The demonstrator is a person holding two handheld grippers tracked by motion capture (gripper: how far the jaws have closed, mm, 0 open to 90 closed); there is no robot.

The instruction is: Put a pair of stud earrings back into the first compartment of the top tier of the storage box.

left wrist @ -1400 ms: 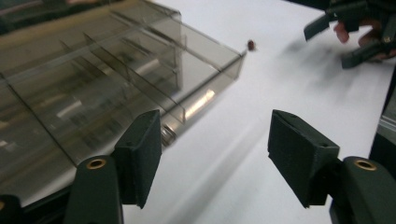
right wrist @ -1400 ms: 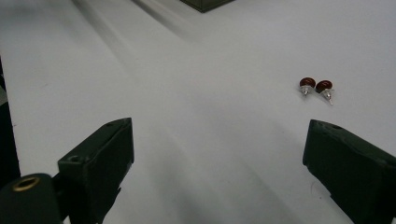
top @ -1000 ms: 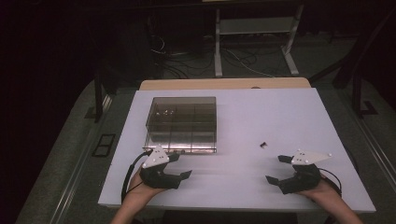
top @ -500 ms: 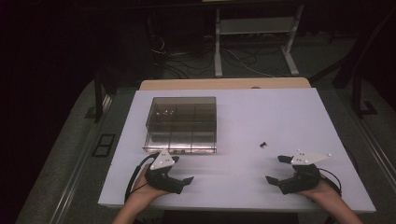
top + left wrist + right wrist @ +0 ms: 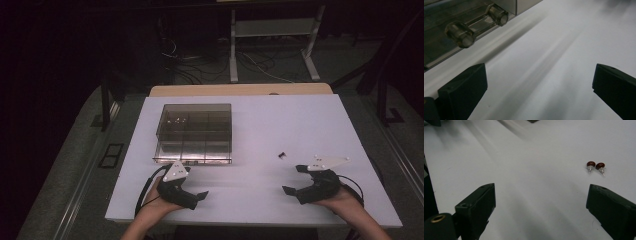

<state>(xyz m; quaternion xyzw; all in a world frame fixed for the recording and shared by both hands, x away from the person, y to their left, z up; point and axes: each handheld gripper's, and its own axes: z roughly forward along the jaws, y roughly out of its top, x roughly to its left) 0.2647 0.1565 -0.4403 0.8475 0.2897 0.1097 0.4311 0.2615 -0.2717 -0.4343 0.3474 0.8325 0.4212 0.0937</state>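
Observation:
A clear smoky box (image 5: 194, 132) with several compartments stands on the white table (image 5: 260, 120), left of centre. Its front edge with two clear knobs (image 5: 461, 33) fills the upper left of the left gripper view. My left gripper (image 5: 196, 182) lies just in front of the box, open and empty (image 5: 539, 85). A pair of small red stud earrings (image 5: 596, 166) lies on the table, a dark speck (image 5: 282, 155) in the high view. My right gripper (image 5: 292, 179) rests near them at the front right, open and empty (image 5: 540, 205); the earrings sit beyond its right jaw.
The table's near edge (image 5: 250, 220) runs right under both hands. A wooden board (image 5: 240, 90) borders the far edge. Beyond it stand a white metal frame (image 5: 272, 45) and loose cables (image 5: 200, 65) on the dark floor.
My left gripper has slid a little toward the near edge and turned slightly. The right gripper, box and earrings stay where they were.

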